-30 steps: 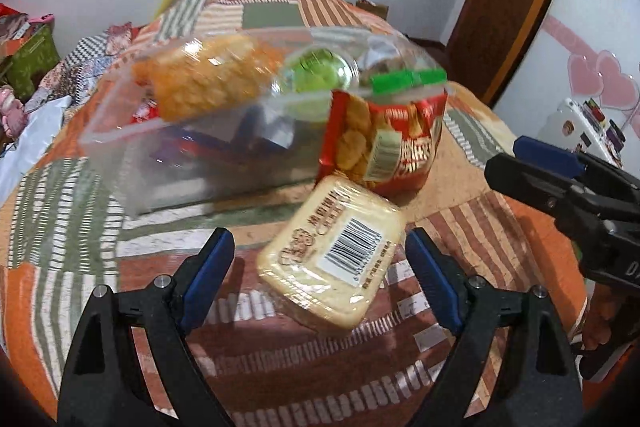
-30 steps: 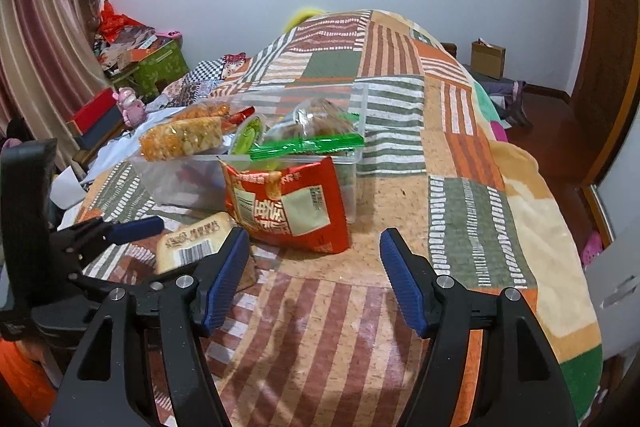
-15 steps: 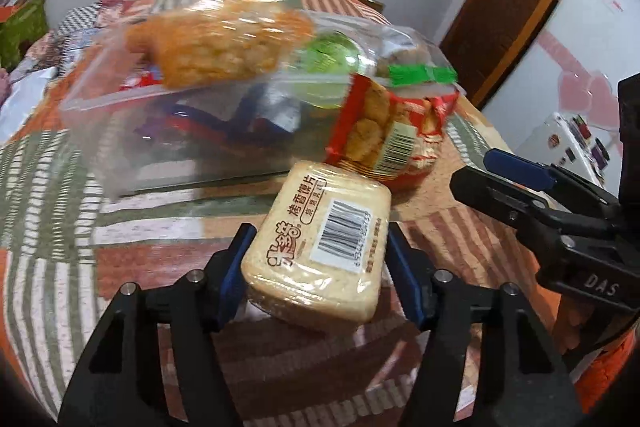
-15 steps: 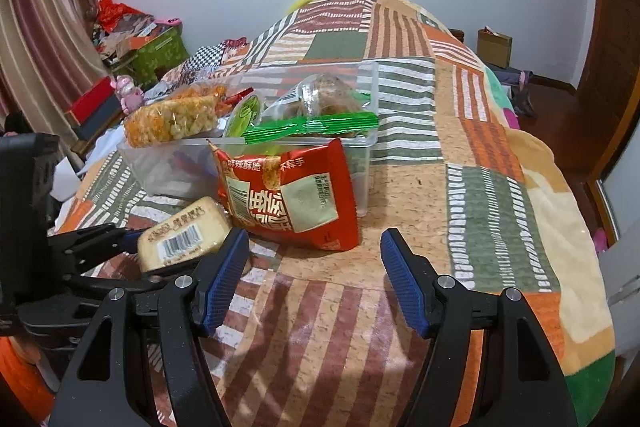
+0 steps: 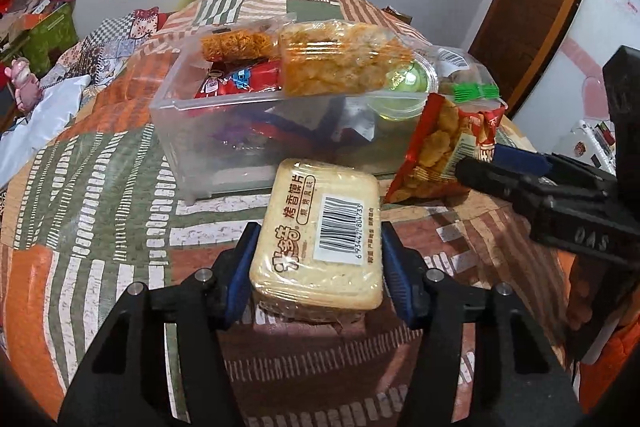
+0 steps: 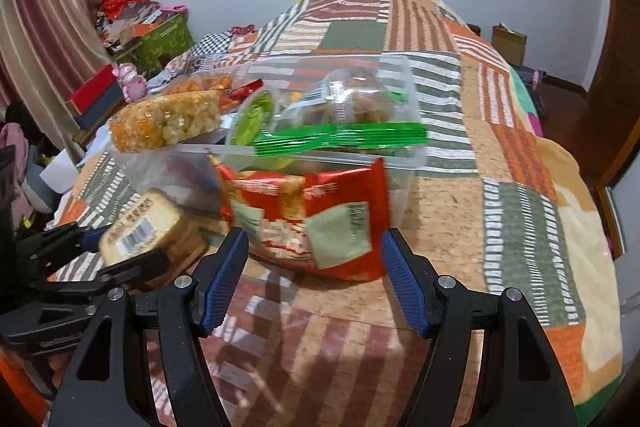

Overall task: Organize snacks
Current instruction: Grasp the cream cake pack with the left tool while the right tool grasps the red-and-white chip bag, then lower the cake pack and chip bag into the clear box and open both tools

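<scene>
Quilt, biscuit pack between left hand-held gripper pads

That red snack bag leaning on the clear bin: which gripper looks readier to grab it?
Right gripper: its open jaws flank the red snack bag. Left gripper already clamps the cracker pack.

The pale biscuit pack carries a white barcode sticker reading 6 934447 804733, the middle digits hard to make out. Beside it, brown Chinese characters read 烤香馍片, with a large brown logo below that is too stylised to read. The right gripper, seen at the right edge of the left wrist view, bears the embossed letters "DAS". The red snack bag shows white Chinese characters, blurred beyond reading.
</scene>
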A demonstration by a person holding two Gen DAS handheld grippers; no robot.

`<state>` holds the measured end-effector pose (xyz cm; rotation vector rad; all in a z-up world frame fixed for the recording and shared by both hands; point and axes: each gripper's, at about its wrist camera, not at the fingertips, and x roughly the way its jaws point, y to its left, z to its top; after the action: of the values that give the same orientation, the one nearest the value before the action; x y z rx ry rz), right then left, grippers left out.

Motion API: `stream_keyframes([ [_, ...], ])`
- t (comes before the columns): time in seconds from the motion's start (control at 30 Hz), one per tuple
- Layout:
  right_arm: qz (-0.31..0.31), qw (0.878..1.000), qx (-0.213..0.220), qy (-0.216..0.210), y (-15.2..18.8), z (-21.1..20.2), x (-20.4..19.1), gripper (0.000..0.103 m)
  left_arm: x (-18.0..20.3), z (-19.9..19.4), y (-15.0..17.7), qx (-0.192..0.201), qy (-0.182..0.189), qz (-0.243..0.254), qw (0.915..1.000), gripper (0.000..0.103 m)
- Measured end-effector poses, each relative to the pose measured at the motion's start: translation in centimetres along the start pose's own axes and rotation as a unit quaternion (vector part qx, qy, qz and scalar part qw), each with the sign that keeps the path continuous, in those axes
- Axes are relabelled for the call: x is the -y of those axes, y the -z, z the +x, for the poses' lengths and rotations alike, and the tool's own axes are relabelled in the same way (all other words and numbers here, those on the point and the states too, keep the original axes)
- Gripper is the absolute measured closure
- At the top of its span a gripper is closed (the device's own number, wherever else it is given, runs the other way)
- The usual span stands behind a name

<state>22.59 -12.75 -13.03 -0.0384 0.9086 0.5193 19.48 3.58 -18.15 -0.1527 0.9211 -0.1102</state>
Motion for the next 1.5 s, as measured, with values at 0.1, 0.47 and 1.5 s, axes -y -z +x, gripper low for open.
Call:
stream_keyframes([
  [0.1,-0.022,1.000,-0.001,-0.008,0.4,0.0,-1.1,0.035,0.2,0.2,-0.1,-0.001,-0.003,0.004,1.0000,0.046],
  [0.47,0.002,1.000,-0.010,0.000,-0.4,1.2,-1.0,0.022,0.3,2.1,-0.4,-0.019,0.001,0.001,0.9998,0.045],
  [1.5,0.062,0.998,-0.010,0.016,-0.3,1.9,0.5,0.035,-0.2,0.5,0.8,0.003,0.018,-0.005,0.9998,0.048],
])
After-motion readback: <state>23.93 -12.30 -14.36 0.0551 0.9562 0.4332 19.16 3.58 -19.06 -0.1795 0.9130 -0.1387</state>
